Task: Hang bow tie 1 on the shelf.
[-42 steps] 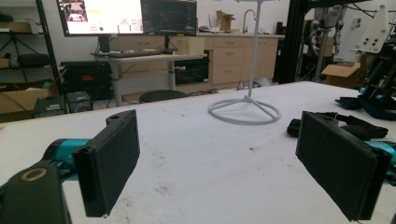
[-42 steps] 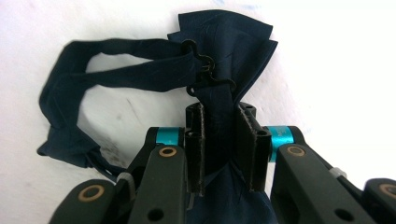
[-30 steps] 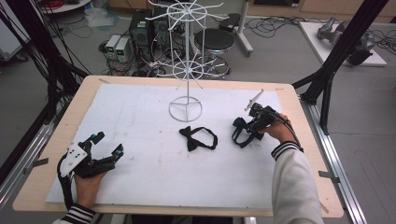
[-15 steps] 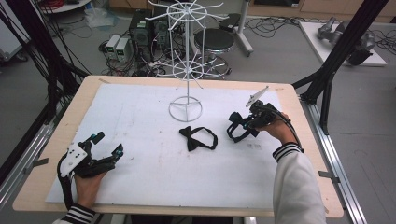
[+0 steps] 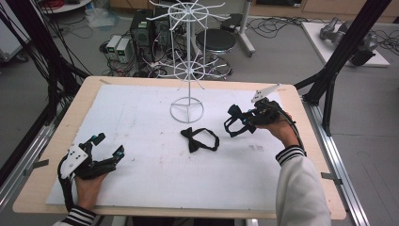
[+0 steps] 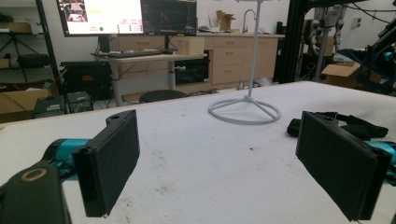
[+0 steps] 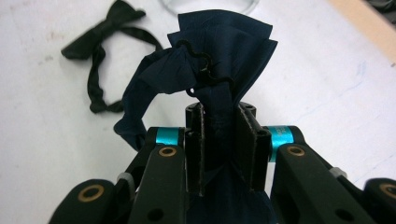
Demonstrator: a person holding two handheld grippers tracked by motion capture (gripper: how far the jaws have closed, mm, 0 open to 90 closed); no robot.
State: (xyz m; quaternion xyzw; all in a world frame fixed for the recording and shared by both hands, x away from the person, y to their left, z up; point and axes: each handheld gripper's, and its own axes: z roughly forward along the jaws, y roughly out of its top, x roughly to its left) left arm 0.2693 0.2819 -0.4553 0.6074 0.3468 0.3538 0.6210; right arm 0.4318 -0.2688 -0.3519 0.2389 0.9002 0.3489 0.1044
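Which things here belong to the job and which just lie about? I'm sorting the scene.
In the job: navy bow tie, clamped in the right gripper; white wire rack, likely its target.
Lying about: black bow tie; left gripper, open and idle.

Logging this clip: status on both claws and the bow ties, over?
Right claw shut on navy bow tie, lifted off the table. Left claw open, empty. Black bow tie lies flat beside the white rack. Nothing in the way.
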